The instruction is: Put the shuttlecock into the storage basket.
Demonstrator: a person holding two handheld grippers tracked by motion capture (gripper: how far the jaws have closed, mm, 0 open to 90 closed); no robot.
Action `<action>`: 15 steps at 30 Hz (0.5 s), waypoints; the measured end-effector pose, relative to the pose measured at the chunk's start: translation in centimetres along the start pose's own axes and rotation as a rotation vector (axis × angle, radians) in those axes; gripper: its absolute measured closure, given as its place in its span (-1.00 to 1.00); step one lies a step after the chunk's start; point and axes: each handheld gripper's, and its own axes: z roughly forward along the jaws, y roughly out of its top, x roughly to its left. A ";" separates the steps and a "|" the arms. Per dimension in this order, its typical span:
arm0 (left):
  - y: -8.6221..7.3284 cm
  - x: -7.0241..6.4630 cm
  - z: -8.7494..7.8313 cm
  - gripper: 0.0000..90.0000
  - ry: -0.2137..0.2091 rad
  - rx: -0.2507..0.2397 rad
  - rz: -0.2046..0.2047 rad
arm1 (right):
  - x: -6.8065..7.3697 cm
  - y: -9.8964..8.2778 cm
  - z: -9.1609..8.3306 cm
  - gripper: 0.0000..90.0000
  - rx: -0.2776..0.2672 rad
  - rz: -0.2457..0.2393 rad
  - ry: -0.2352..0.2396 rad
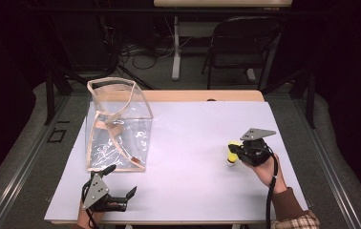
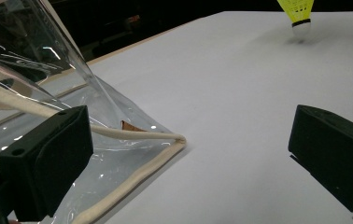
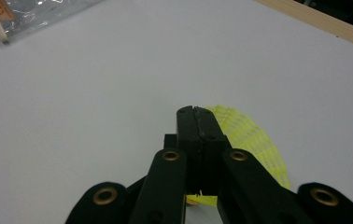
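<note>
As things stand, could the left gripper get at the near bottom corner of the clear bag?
Probably yes. The left gripper is open, and the clear bag stands just beyond it, its cream-trimmed corner between the jaws with bare table around.

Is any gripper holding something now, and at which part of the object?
The right gripper holds the yellow shuttlecock by its mesh skirt, jaws closed on the edge. The left gripper is open and holds nothing.
</note>
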 end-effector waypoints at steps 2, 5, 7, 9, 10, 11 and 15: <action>0.0 0.0 0.0 -1.00 -0.002 0.001 0.003 | 0.0 0.1 -0.1 1.00 -0.010 -0.005 0.000; 0.0 0.0 0.0 -1.00 0.000 0.001 0.001 | 0.2 0.2 -0.3 1.00 -0.015 -0.005 -0.005; 0.0 0.0 0.0 -1.00 0.001 -0.001 -0.001 | 0.2 0.2 -0.4 1.00 -0.020 -0.006 -0.011; 0.0 0.0 0.0 -1.00 0.001 -0.001 0.000 | 0.3 0.3 -0.5 1.00 -0.025 -0.004 -0.012; 0.0 0.0 0.0 -1.00 0.001 -0.001 0.000 | 0.3 0.3 -0.6 1.00 -0.026 -0.006 -0.014; 0.0 0.0 0.0 -1.00 0.001 0.001 0.002 | 0.3 0.3 -0.7 1.00 -0.029 -0.008 -0.016; 0.0 0.0 0.0 -1.00 0.001 0.000 0.002 | 0.5 0.5 -0.9 1.00 -0.039 -0.014 -0.022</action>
